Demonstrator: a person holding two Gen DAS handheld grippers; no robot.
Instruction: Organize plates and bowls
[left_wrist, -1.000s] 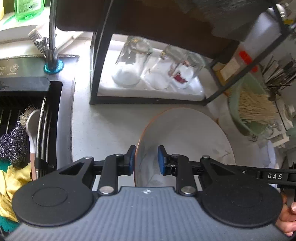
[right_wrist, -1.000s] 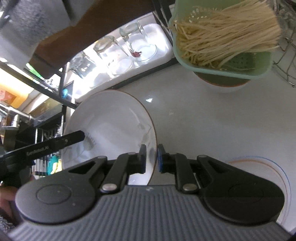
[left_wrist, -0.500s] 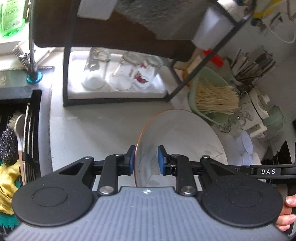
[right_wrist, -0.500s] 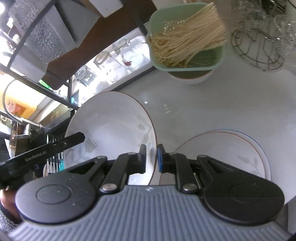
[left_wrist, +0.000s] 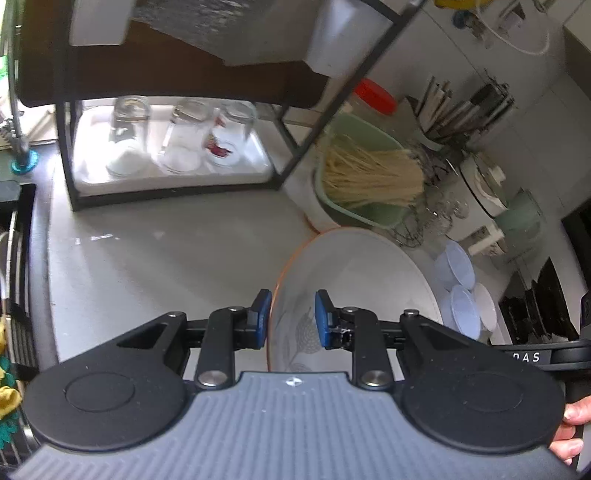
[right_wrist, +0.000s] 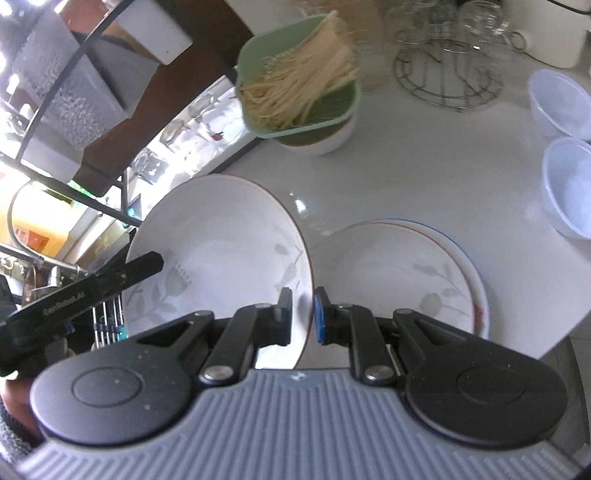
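My left tongs (left_wrist: 291, 314) and right tongs (right_wrist: 303, 314) each clamp opposite rims of one white leaf-patterned plate (right_wrist: 221, 251), held tilted above the counter (right_wrist: 424, 177) beside stacked plates (right_wrist: 399, 277).

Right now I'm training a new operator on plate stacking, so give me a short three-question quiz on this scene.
1. True or false: both grippers grip one plate by its rim.
2. What lies in the green basket? A noodles, B spoons, C cloths.
3. How many clear glasses stand upside down in the white tray?

Key: 1 true: left gripper, right gripper. 2 A. 3 three.
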